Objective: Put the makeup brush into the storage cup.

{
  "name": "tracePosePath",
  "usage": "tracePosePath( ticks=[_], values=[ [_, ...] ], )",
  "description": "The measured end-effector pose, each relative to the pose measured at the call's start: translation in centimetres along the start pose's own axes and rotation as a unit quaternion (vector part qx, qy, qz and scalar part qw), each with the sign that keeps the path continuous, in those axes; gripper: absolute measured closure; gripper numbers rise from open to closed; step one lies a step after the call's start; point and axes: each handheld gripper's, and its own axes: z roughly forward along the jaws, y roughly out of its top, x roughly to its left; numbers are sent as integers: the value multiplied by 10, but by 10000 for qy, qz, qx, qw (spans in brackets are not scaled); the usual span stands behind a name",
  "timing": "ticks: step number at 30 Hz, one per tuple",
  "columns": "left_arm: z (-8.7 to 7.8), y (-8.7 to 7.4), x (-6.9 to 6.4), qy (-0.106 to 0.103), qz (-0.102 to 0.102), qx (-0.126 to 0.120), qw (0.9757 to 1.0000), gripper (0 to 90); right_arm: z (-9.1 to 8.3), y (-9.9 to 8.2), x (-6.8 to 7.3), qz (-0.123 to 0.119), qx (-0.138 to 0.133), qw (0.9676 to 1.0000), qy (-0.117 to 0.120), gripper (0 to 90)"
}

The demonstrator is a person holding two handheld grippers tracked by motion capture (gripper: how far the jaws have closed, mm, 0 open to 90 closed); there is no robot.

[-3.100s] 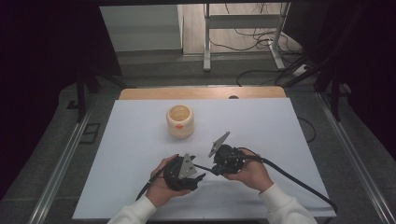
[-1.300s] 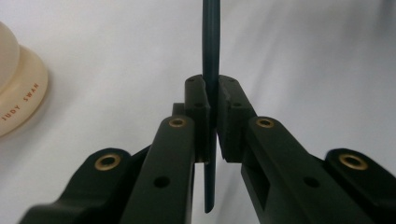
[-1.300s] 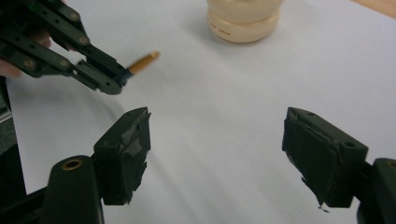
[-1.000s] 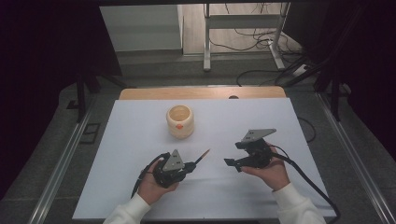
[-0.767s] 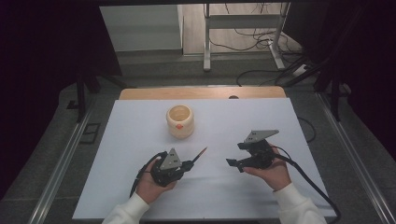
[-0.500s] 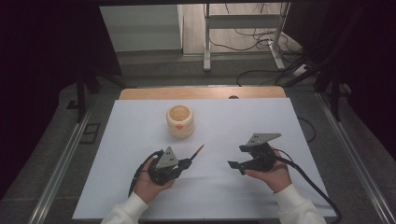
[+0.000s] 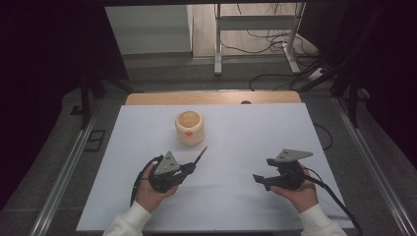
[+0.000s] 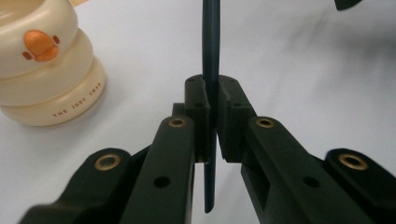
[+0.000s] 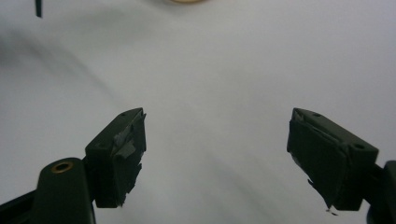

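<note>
My left gripper [image 8: 211, 116] has its fingers closed tight on a thin dark pencil-like stick [image 8: 211, 42], just beside the cream ribbed ceramic cup [image 8: 44, 65]. My right gripper [image 9: 217, 158] has its fingers wide apart and holds nothing. Both hands are low over the white tabletop [image 7: 236, 132], well apart.

Looks like a lab or a recording studio setup, not anyone's home. The bench [image 7: 147, 128] is covered with a plain white sheet and sits on a wooden top [image 7: 211, 97] that peeks out at the far edge. Black curtains [image 7: 49, 73] hang on both sides, so the whole thing feels like a shoot booth. Metal rails [image 7: 64, 177] run along the floor left and right of the bench. Behind it there's a metal stand [image 7: 255, 29] on bare flooring with loose cables [image 7: 275, 78] snaking around, plus grey carpet [image 7: 383, 147] underneath.
</note>
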Motion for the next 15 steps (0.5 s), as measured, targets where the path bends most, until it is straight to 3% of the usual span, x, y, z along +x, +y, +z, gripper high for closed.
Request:
tracePosePath(
  ticks=[9,15],
  values=[
    [-5,0,5,48,-121,-119,9998,838,-7,-16,-9,161,0,9996,-219,204],
    [-9,-1,9,66,-214,-209,9995,838,-6,-16,-11,197,34,9996,-209,203]
  ],
)
